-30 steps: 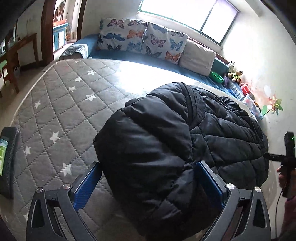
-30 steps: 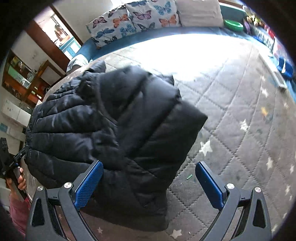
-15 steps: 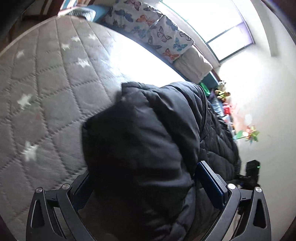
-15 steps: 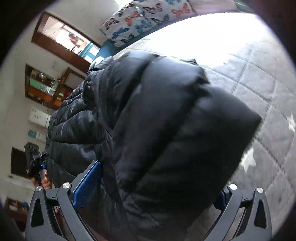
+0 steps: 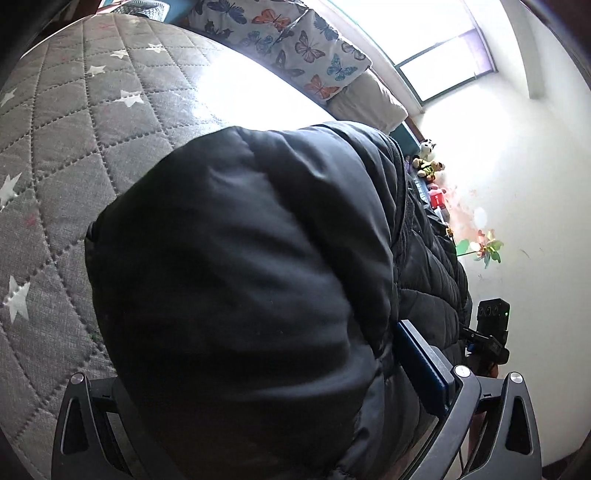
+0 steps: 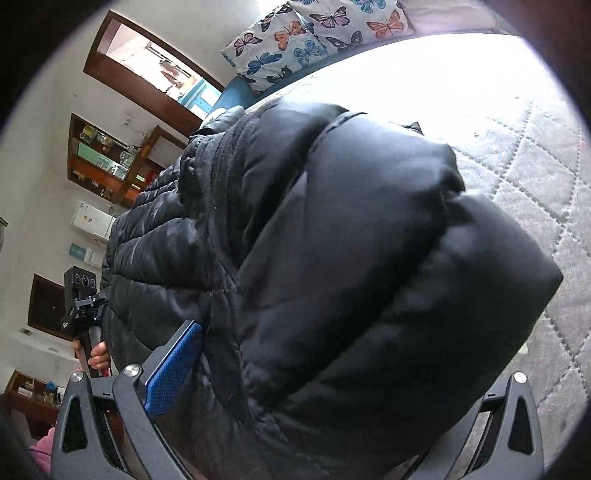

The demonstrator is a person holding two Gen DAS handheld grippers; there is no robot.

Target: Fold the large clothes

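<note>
Jacket: 1 black puffer jacket [image 5: 240, 277], on bed [image 5: 55, 155].
Left hand-held gripper [image 5: 258, 398]: spread wide round jacket bulk.
Right hand-held gripper [image 6: 325, 373]: same, spread.
Butterfly pillows [image 6: 314, 40]: 2.

Butterfly pillows [image 5: 295, 44] behind grey quilted mattress [image 5: 74, 129]

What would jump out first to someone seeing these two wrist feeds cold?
A bulky black puffer jacket fills both views, bunched between the fingers of each tool and hiding most of the grey star-quilted mattress beneath. Behind it, butterfly-print cushions line the far edge of the bed under a bright window.
</note>
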